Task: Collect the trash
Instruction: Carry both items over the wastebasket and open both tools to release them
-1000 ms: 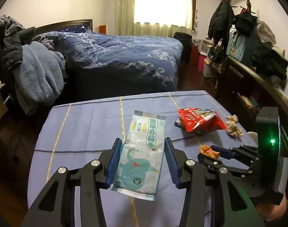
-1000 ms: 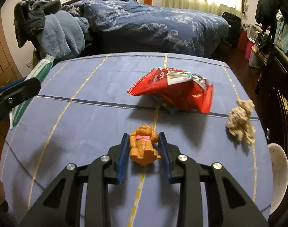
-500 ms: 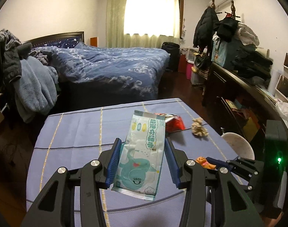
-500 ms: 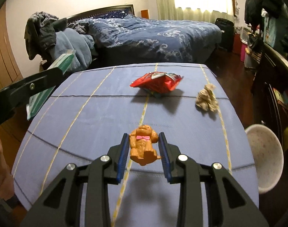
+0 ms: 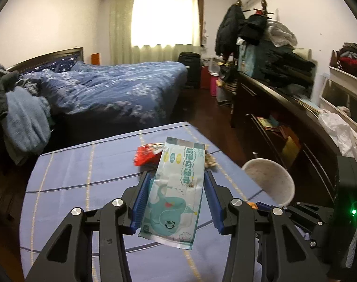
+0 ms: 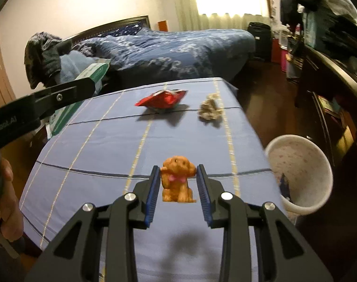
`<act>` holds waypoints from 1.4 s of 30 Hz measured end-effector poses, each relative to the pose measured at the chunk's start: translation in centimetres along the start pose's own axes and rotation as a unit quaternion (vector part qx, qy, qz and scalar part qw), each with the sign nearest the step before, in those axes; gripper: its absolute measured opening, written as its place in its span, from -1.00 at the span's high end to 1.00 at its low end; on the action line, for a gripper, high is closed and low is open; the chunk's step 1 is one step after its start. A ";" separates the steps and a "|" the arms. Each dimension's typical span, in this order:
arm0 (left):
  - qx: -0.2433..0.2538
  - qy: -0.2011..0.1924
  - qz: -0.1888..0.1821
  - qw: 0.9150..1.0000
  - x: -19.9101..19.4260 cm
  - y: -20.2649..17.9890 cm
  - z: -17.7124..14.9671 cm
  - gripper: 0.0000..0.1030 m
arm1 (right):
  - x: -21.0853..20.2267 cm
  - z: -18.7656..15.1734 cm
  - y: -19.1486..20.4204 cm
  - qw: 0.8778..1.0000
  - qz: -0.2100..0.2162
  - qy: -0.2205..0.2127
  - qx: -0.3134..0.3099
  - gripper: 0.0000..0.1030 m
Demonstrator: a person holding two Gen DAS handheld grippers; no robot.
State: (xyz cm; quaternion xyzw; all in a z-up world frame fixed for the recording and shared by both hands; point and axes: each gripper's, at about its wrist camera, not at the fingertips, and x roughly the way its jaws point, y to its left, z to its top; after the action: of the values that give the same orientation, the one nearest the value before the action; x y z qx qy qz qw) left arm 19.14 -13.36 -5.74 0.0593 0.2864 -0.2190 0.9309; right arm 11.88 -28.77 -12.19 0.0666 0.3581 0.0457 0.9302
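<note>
My left gripper is shut on a light-blue wet-wipes packet and holds it above the blue-clothed table. My right gripper is shut on a small orange toy dog, lifted over the table's right side. A red snack bag and a crumpled paper wad lie at the far end of the table. A white waste bin stands on the floor just right of the table; it also shows in the left wrist view.
A bed with a blue duvet lies beyond the table. A dark dresser piled with clothes runs along the right wall. Clothes hang on a chair at left. Dark wood floor lies between.
Both grippers have risen and pulled back from the table with their loads. The bin has come fully into view at right. The toy dog now stands upright in the right jaws.
</note>
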 end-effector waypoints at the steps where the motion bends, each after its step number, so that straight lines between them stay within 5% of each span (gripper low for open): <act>1: 0.002 -0.001 -0.004 1.000 0.1 -0.5 0.1 0.09 | -0.3 -0.1 -0.6 1.000 -0.005 -0.002 0.005 0.36; 22: 0.062 0.048 -0.106 0.991 8.5 -13.1 2.0 0.09 | -3.4 -1.4 -15.2 0.988 -0.098 -0.041 0.115 0.36; 35: 0.113 0.080 -0.141 0.980 15.7 -20.9 3.0 0.09 | 0.2 -1.4 -24.2 0.974 -0.150 -0.024 0.170 0.36; 42: 0.108 0.098 -0.142 0.979 18.9 -21.7 2.8 0.07 | 3.5 -1.5 -26.8 0.970 -0.168 -0.011 0.178 0.34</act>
State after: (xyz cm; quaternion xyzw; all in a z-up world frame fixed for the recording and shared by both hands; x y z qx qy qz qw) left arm 24.99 -40.53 -13.67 0.1395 0.3568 -0.3718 0.8456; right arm 14.47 -54.57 -19.86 0.1711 0.3563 -0.1762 0.9015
